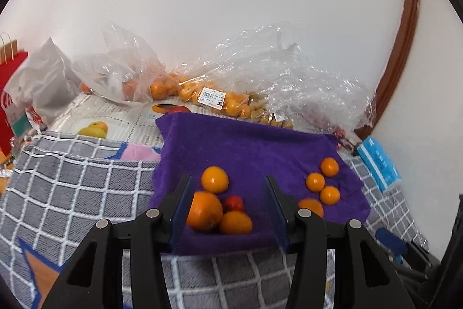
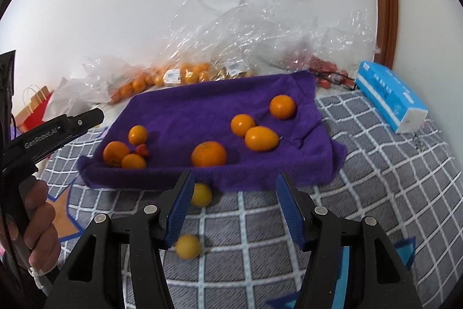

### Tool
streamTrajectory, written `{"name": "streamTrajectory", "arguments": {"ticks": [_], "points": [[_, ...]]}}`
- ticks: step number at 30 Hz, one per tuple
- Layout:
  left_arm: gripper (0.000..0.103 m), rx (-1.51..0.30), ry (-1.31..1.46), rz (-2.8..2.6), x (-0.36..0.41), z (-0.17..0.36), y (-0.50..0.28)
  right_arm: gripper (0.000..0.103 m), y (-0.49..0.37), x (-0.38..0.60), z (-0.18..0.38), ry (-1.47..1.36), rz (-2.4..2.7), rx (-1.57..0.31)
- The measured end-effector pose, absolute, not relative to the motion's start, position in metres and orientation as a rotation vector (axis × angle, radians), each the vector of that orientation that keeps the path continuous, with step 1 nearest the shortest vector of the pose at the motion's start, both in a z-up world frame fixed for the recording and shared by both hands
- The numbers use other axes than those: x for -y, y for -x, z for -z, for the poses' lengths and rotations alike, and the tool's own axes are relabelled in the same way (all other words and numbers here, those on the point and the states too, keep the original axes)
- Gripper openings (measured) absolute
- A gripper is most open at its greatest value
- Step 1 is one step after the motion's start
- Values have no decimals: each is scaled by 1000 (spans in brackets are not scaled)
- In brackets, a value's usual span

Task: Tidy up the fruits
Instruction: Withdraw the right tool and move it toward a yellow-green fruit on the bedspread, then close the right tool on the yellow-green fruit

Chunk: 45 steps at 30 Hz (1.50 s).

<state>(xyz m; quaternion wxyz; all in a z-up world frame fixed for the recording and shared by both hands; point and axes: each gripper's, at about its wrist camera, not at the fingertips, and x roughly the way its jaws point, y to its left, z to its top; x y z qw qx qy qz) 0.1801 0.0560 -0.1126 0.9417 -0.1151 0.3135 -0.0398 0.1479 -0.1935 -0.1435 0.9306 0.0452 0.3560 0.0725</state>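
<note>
Both grippers are up over the bed and neither has hold of anything. My left gripper [image 1: 228, 184] hangs over the purple towel-lined tray [image 2: 179, 118], jaws partly apart with only air between the pads; a cluster of fruit sits on the towel below them. That cluster is one big orange [image 1: 204, 210], two smaller oranges [image 1: 214, 179] and a little red fruit [image 1: 233, 203], all bunched in the tray's near left corner.

My right gripper [image 2: 234, 181] has its jaws parted about as wide and empty too, pointing at the tray's front edge. From this view the tray's right half holds a looser group — a round orange [image 2: 282, 106] near the back, another small one [image 2: 242, 124], an oval orange fruit [image 2: 261, 138] touching it, and a bigger orange [image 2: 208, 154] near the front edge.

Two small yellow fruits aren't in the tray at all — one [image 2: 200, 194] lies on the grey checked blanket [image 2: 376, 178] just beside the tray front, the other [image 2: 187, 246] closer to me, blurred.

Against the wall behind, clear plastic bags [image 1: 202, 94] hold more oranges; the rightmost bags look crumpled, and I can't tell what's in them. A blue tissue box [image 2: 390, 102] rests on the blanket, right of the tray.
</note>
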Motion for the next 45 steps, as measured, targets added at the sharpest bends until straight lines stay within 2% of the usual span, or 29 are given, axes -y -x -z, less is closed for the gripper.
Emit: {"name": "streamTrajectory", "arguments": {"ticks": [6, 17, 29, 40, 43, 45], "points": [[48, -734, 172, 40, -71, 142, -150, 48, -143, 188, 152, -94, -181, -756], [48, -857, 216, 6, -99, 187, -144, 43, -175, 161, 181, -63, -212, -835], [48, -853, 223, 32, -95, 188, -140, 43, -190, 146, 200, -2, -185, -891], [48, -848, 254, 38, -98, 189, -140, 40, -190, 144, 200, 9, -167, -894], [50, -849, 255, 44, -98, 189, -140, 27, -189, 144, 199, 3, -197, -886], [50, -849, 257, 48, -98, 189, -141, 27, -187, 142, 198, 18, -188, -879]]}}
